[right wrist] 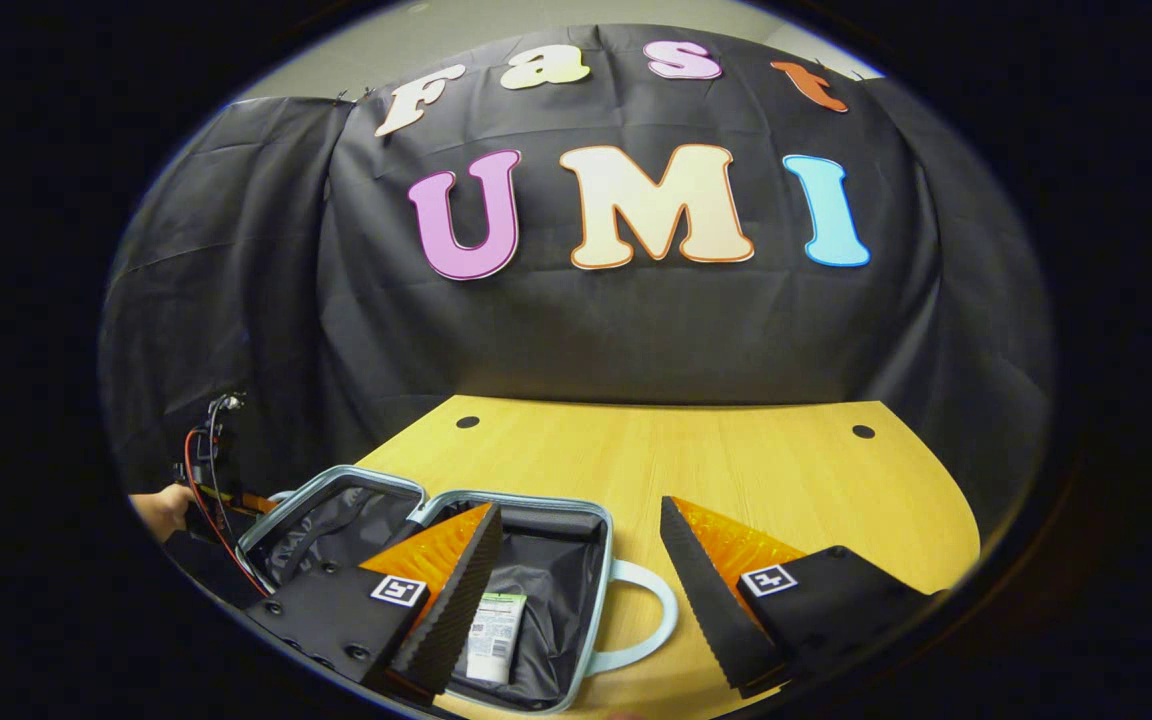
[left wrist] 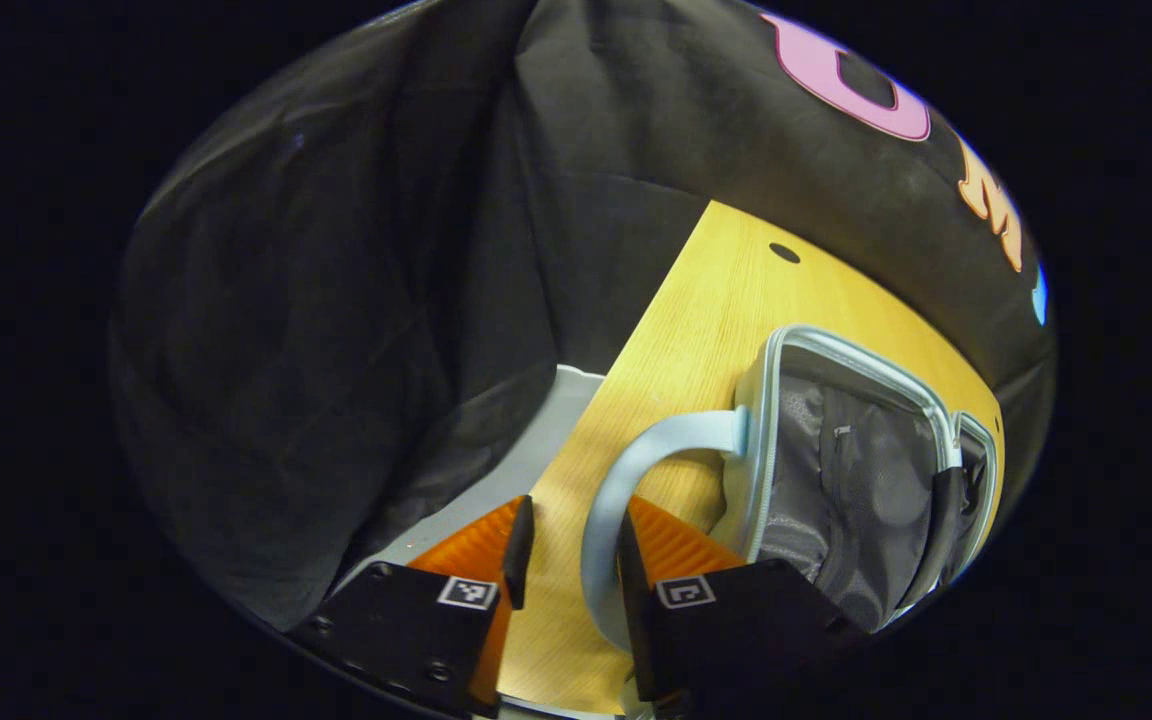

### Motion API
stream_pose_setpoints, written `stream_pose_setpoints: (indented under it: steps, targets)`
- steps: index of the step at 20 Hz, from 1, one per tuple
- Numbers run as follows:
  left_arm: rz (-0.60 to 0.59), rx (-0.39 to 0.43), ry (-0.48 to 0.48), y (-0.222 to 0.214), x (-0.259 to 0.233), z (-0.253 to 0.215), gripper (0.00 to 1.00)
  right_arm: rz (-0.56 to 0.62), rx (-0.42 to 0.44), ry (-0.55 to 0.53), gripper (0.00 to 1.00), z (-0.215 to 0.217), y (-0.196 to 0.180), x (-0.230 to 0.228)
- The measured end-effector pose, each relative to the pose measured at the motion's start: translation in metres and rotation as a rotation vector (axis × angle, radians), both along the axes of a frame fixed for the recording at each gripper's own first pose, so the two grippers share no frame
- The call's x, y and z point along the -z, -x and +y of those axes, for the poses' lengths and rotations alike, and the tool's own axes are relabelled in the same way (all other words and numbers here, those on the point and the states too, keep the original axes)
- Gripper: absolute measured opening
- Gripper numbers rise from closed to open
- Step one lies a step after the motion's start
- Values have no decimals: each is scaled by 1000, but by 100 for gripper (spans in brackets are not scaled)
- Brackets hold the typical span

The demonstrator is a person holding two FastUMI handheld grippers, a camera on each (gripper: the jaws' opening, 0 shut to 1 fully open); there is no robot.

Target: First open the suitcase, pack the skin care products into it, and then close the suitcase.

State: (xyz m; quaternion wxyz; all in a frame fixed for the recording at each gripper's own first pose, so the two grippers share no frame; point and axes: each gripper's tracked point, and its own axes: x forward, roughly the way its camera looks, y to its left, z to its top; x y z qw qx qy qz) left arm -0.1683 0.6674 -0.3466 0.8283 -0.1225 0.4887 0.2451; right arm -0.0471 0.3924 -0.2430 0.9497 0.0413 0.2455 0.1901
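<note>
left gripper view, jaws parted around suitcase handle (left wrist: pixel 626 480), right jaws wide, empty

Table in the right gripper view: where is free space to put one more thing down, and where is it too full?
The table is bare from the suitcase back to the booth wall, and to the right of its handle. The near-left corner is crowded: the open suitcase lies there with a tube inside, the left gripper beside it.

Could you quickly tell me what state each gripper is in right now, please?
Left gripper: open, its fingers either side of the suitcase handle, not pressing on it.
Right gripper: open wide, holding nothing, above the open suitcase.
</note>
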Motion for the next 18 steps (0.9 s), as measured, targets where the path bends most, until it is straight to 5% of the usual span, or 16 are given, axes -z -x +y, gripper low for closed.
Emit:
stream_pose_setpoints:
  steps: [3,5,18]
  targets:
    - [-3,23,-3,-5,-5,-7,10,-17,14,7,98,-10,-2,-2]
    - [-13,31,-15,-8,-17,-12,5,-31,17,-1,98,-15,-5,-7]
    - [-194,129,-232,-46,-184,-85,0,-103,-48,-60,98,-69,-13,-26]
